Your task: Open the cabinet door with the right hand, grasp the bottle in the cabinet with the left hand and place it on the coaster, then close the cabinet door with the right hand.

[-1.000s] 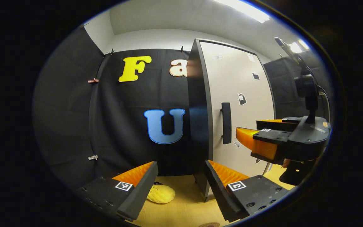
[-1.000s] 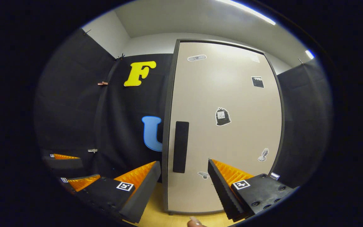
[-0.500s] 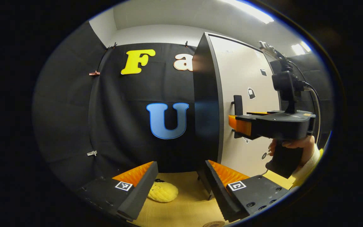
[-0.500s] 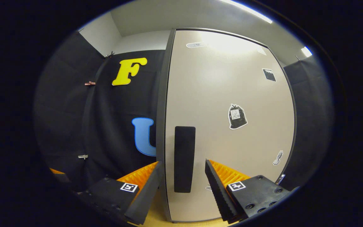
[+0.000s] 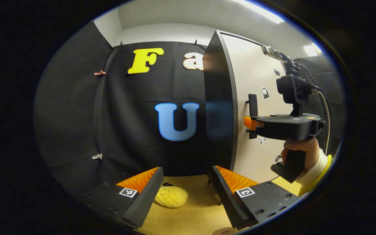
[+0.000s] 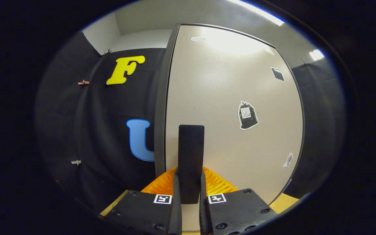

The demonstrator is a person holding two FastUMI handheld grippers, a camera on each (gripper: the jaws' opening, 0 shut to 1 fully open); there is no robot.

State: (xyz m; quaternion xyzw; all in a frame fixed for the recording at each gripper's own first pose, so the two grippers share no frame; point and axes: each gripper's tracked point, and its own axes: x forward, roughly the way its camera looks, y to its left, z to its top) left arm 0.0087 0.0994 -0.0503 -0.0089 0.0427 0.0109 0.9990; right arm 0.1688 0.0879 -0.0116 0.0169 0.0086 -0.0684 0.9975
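risk 1: right gripper (image 6: pixel 188 195) was clamped low on the flat black bar handle (image 6: pixel 191 156); a pull off the hinge arc would likely let the pads slide down off the bar's bottom end.
risk 2: door looked fully shut, seam tight in the right gripper view; a jerk could rock the tall dark-framed cabinet (image 5: pixel 219 107) before the door let go.
risk 3: left gripper (image 5: pixel 184 192) sat ahead of the cabinet's near corner; the door probably hinges on the far side, so it could swing across that space.
right gripper state: fingers (image 6: pixel 176 202) pressed together on the handle from both sides, bar between them, nothing else touched. In the left gripper view it (image 5: pixel 251 125) met the handle (image 5: pixel 252 102) level, a hand (image 5: pixel 300 151) on its grip.
left gripper state: spread wide, holding nothing.
near left gripper: round yellow knitted pad (image 5: pixel 171 196) on the pale wood tabletop (image 5: pixel 194 212), just beyond and between its fingers; likely the coaster.
door: beige flat cabinet door (image 6: pixel 227 107), stickers on it, just beyond the right fingertips.
bottle: presumably behind the shut door; cannot tell where.
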